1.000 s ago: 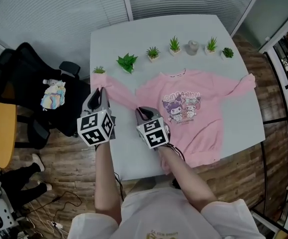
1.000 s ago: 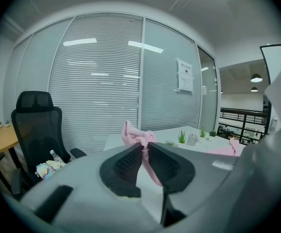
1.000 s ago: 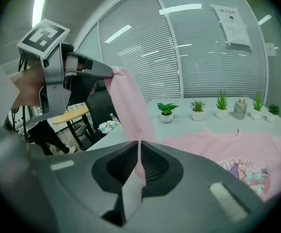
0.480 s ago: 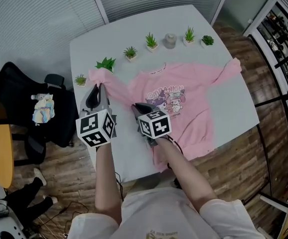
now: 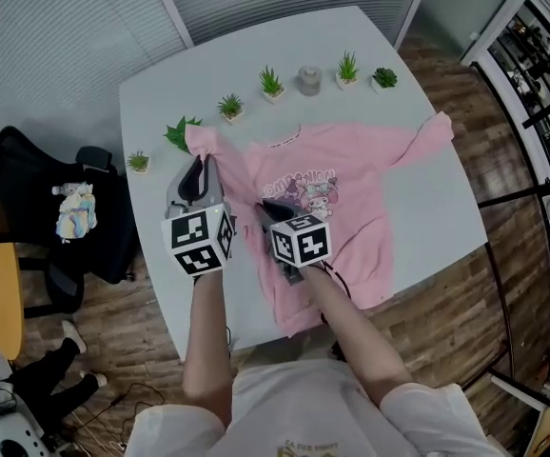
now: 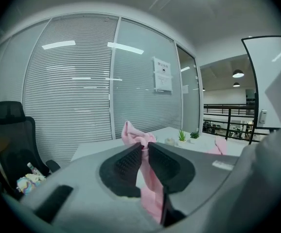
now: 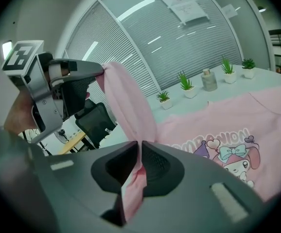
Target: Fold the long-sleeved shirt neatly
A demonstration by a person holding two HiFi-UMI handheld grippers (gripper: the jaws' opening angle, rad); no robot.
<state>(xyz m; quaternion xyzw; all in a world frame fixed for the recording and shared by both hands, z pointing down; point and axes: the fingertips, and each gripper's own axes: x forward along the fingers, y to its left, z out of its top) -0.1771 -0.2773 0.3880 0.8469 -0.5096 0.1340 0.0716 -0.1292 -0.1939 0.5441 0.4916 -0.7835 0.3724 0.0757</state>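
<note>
**Carrying the sleeve across the chest**

The counter [image 5: 208, 74] is bearing the pink shirt [image 5: 351, 208], which is lying print-up with its far sleeve [image 5: 427, 136] stretched out flat. The sleeve [image 5: 220, 150] on the person's left is hanging lifted between the two grippers. The left gripper [image 5: 199, 165] is clenching the bunched cuff [image 6: 133, 136]. The right gripper [image 5: 267, 206] is pinching the sleeve lower down; its jaws have just been opening slightly, with the fabric pressed between them.

To fold well, I judge, both grippers should be travelling together toward the print, keeping the sleeve taut. They should be laying it straight across the chest and letting go only once it is resting flat. The right grip is looking thin and may be slipping.

In the head view the marker cubes and right arm are covering the shirt's near side and hem. Whether that hem is overhanging the counter edge I cannot tell. The exact spot the right gripper is pinching is also hard to place.
</note>
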